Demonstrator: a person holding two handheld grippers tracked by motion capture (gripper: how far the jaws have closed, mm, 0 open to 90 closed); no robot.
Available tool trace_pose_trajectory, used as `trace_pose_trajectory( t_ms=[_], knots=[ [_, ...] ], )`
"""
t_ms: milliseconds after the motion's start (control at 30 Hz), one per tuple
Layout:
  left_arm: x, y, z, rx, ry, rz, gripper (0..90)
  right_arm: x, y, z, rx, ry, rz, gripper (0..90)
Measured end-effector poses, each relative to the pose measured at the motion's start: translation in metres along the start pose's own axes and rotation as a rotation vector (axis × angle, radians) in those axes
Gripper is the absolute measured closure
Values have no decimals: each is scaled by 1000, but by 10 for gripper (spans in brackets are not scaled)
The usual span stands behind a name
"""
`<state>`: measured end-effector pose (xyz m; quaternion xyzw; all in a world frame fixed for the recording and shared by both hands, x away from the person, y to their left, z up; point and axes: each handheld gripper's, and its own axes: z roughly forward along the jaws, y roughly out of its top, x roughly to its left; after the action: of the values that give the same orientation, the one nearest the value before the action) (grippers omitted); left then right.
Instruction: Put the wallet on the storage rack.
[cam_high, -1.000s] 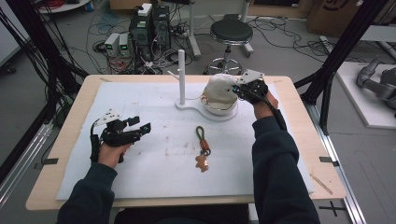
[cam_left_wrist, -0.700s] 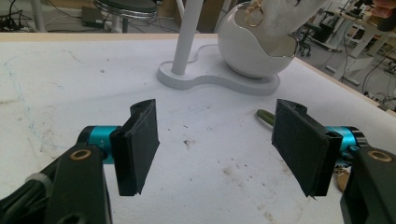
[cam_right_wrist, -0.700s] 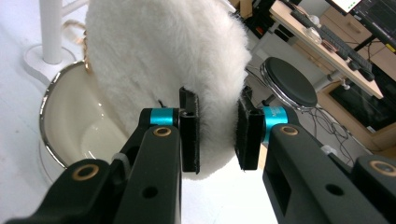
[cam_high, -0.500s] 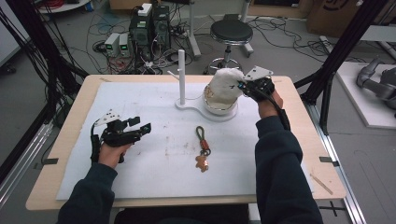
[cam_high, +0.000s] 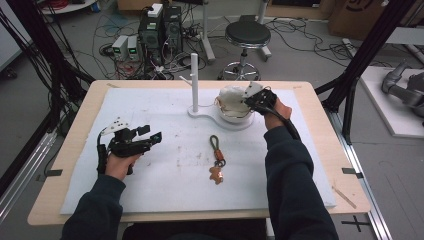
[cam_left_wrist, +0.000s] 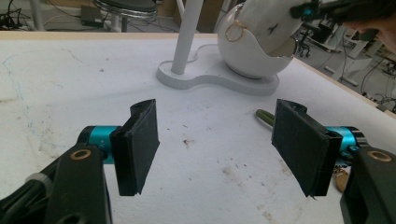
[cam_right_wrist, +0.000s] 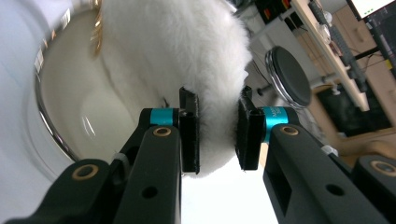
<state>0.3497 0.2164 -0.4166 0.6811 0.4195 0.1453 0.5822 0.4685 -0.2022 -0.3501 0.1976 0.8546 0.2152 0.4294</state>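
A white fluffy plush (cam_high: 231, 95) (cam_right_wrist: 187, 51) with a gold ring (cam_left_wrist: 235, 32) rests partly in a white round bowl (cam_high: 235, 114) (cam_left_wrist: 250, 60) on a white stand base (cam_high: 215, 119) with an upright post (cam_high: 194, 80). My right gripper (cam_high: 250, 100) (cam_right_wrist: 218, 133) is shut on the plush's fur, just over the bowl's rim. My left gripper (cam_high: 152, 136) (cam_left_wrist: 219, 147) hovers open over the left of the mat, nothing between its pads. A keychain (cam_high: 217, 159) with a green loop and a small brown figure lies mid-mat.
A white mat (cam_high: 165, 175) covers the wooden table (cam_high: 65, 165). Black frame posts (cam_high: 350, 75) stand at both sides. Behind the table are a stool (cam_high: 246, 35), computer boxes (cam_high: 160, 30) and cables on the floor.
My right gripper has shifted slightly left and lower with the plush, bringing it down toward the bowl. The left gripper has stayed put.
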Motion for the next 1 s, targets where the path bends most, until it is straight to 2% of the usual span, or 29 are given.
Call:
trace_pose_trajectory(
  t_ms=[100,200,300,433,533,733,800,833,867,900,1000],
  knots=[
    [0,0,0,5,1,1,317,1,-1,3,5,5,9,756],
    [0,0,0,5,0,3,317,-4,-2,0,-4,12,53,756],
    [0,0,0,5,1,3,317,-12,-4,-9,-49,-1,138,756],
    [0,0,0,4,-1,2,317,-19,-6,-20,-73,-30,148,752],
    [0,0,0,4,-2,1,317,-26,-8,-29,-91,-53,192,748],
    [0,0,0,6,0,3,317,-28,-9,-31,-80,-72,196,748],
    [0,-1,1,3,0,-1,317,-26,-7,-30,-69,-87,178,749],
    [0,-1,1,3,0,-1,317,-23,-4,-29,-59,-94,149,749],
    [0,-1,1,3,0,-1,317,-23,-4,-29,-59,-94,149,749],
    [0,-1,1,3,-1,0,317,-19,-1,-26,-40,-98,122,749],
    [0,0,0,6,-4,1,317,-14,1,-22,-31,-95,107,750]
  ],
)
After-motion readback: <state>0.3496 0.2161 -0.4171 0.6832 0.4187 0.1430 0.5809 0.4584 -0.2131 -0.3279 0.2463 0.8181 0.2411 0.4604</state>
